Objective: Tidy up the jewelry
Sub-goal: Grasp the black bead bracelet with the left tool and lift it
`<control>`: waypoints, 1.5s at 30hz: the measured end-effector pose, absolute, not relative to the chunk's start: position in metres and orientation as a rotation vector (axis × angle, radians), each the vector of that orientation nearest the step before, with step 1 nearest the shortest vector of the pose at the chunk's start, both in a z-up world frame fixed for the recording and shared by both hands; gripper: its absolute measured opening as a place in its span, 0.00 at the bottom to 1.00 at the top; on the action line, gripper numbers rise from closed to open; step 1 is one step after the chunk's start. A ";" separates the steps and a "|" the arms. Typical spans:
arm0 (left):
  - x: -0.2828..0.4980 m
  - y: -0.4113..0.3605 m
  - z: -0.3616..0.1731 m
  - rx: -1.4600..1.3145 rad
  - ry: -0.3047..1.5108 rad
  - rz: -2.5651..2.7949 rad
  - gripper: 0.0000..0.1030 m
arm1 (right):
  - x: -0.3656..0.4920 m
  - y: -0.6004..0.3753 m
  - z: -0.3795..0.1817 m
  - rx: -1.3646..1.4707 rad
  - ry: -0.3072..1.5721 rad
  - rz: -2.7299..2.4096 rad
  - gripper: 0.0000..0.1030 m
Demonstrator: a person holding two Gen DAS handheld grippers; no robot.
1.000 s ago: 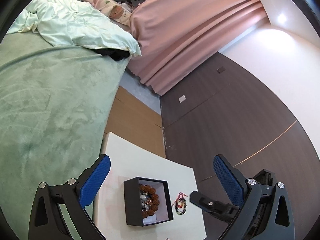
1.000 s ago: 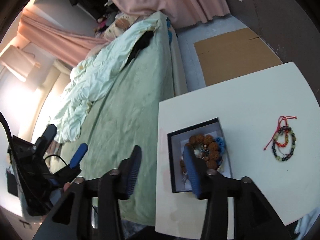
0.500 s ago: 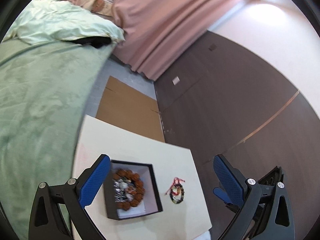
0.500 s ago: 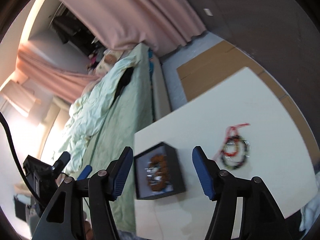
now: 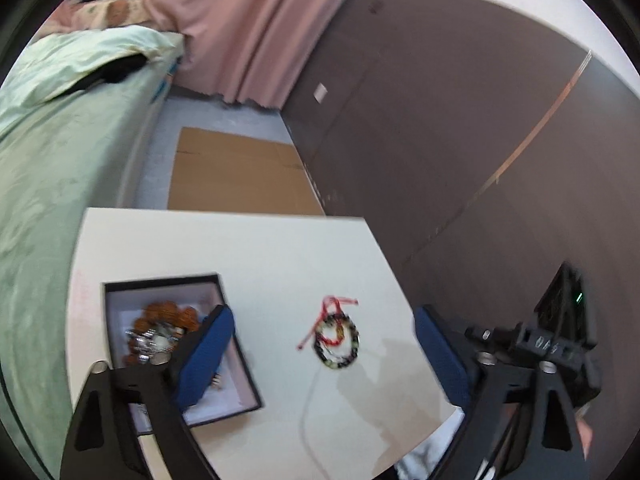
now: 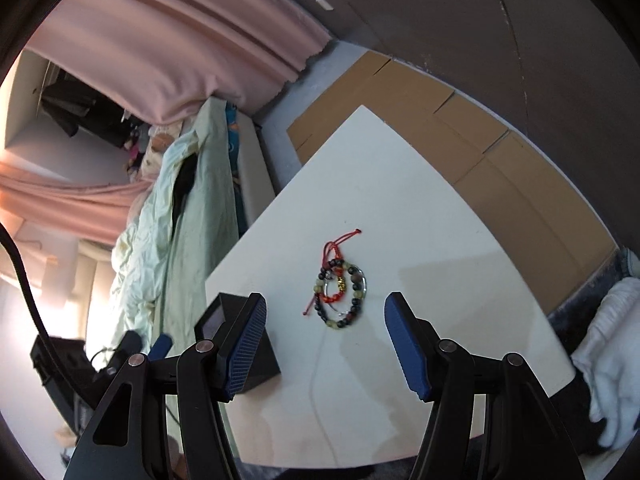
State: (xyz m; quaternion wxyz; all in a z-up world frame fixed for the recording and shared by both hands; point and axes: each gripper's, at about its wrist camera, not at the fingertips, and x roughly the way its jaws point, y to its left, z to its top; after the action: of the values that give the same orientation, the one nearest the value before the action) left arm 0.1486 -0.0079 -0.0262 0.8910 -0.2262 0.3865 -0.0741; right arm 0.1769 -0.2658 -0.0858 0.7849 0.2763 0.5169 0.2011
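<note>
Newly centred: round beaded bracelets (image 6: 340, 294)

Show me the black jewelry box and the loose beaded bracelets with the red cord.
Black square jewelry box (image 5: 120, 285), left wrist view, far rim.
Loose beaded bracelets with red cord (image 6: 340, 294), right wrist view, middle of the bundle.

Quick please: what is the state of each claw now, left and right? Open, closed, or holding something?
Left claw: open but closing, holding nothing; the bracelets lie on the table below.
Right claw: open, holding nothing, above the same bracelets.
</note>
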 end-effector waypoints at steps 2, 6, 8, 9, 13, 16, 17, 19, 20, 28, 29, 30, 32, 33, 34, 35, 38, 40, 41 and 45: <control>0.155 -0.024 -0.032 -0.425 0.833 -0.165 0.76 | 0.176 -0.272 -0.084 0.576 1.102 0.431 0.61; 0.163 -0.053 -0.046 -0.368 0.890 -0.191 0.64 | 0.179 -0.287 -0.084 0.589 1.094 0.433 0.61; 0.166 -0.064 -0.051 -0.353 0.904 -0.201 0.56 | 0.179 -0.294 -0.088 0.609 1.101 0.431 0.61; 0.169 -0.071 -0.055 -0.346 0.914 -0.207 0.53 | 0.180 -0.299 -0.090 0.625 1.102 0.428 0.61; 0.182 -0.093 -0.068 -0.313 0.958 -0.223 0.38 | 0.178 -0.313 -0.088 0.676 1.081 0.424 0.60; 0.191 -0.105 -0.076 -0.296 0.982 -0.210 0.28 | 0.179 -0.320 -0.088 0.703 1.073 0.424 0.60; 0.193 -0.108 -0.079 -0.291 0.992 -0.206 0.25 | 0.179 -0.323 -0.089 0.714 1.072 0.423 0.60; 0.198 -0.112 -0.085 -0.284 1.009 -0.201 0.24 | 0.179 -0.329 -0.091 0.743 1.070 0.414 0.60; 0.200 -0.114 -0.088 -0.277 1.016 -0.196 0.24 | 0.180 -0.332 -0.092 0.754 1.070 0.410 0.60; 0.217 -0.120 -0.112 -0.233 1.086 -0.153 0.15 | 0.182 -0.342 -0.097 0.806 1.071 0.410 0.61; 0.217 -0.122 -0.114 -0.231 1.090 -0.150 0.15 | 0.183 -0.341 -0.097 0.808 1.071 0.410 0.61; 0.218 -0.123 -0.115 -0.229 1.095 -0.149 0.15 | 0.183 -0.341 -0.098 0.810 1.071 0.410 0.61; 0.218 -0.126 -0.119 -0.215 1.103 -0.147 0.15 | 0.183 -0.341 -0.099 0.812 1.076 0.409 0.61; 0.218 -0.127 -0.120 -0.207 1.107 -0.142 0.15 | 0.182 -0.341 -0.099 0.812 1.077 0.410 0.61; 0.218 -0.129 -0.121 -0.200 1.112 -0.140 0.15 | 0.183 -0.341 -0.099 0.811 1.080 0.411 0.61; 0.219 -0.131 -0.124 -0.190 1.120 -0.136 0.14 | 0.181 -0.340 -0.099 0.810 1.081 0.411 0.61; 0.216 -0.135 -0.123 -0.146 1.103 -0.128 0.12 | 0.183 -0.339 -0.098 0.801 1.082 0.412 0.61; 0.215 -0.133 -0.123 -0.146 1.103 -0.119 0.08 | 0.183 -0.337 -0.098 0.794 1.083 0.411 0.61; 0.214 -0.131 -0.123 -0.164 1.104 -0.124 0.08 | 0.184 -0.335 -0.098 0.787 1.086 0.411 0.60; 0.210 -0.121 -0.107 -0.210 1.061 -0.146 0.08 | 0.184 -0.328 -0.099 0.762 1.096 0.413 0.60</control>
State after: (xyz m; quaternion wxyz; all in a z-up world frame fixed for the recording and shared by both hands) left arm 0.2101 -0.1210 -0.1072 0.8548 -0.0997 0.5046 -0.0693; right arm 0.1844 -0.3277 -0.0988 0.7656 0.3508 0.5047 0.1900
